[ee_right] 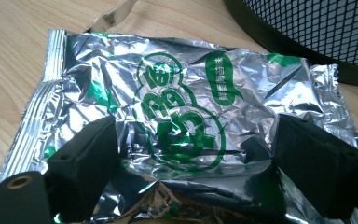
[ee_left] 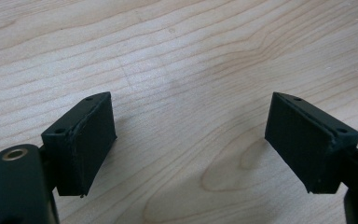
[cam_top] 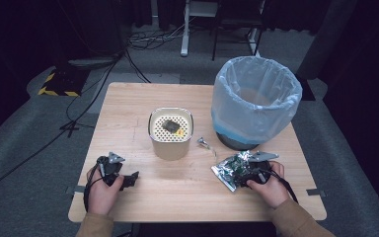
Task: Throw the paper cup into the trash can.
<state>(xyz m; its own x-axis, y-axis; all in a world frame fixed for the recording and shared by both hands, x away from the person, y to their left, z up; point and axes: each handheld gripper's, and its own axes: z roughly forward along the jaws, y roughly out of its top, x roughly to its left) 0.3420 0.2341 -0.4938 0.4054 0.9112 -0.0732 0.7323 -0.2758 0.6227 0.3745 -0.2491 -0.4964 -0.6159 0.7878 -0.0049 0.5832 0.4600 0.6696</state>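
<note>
Light, crinkly, slippery foil snack wrapper [ee_right: 182, 116] (lower right on bench [cam_top: 143, 207]), best pinched at crimped edge, right gripper [ee_right: 196, 158] jaws spread.

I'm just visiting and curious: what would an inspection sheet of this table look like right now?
Surface: wooden table, dry, no spills seen.
Job's things: crinkled foil wrapper lying flat near the lined bin.
Clutter: small cream container holding a dark scrap; torn foil bit beside it.
Grippers: right hand-held gripper open, its jaws either side of the wrapper; left hand-held gripper open over bare wood.
Cables: black cables trailing across the floor on the left.
Surroundings: grey carpet, dark curtains, chair legs behind.
</note>
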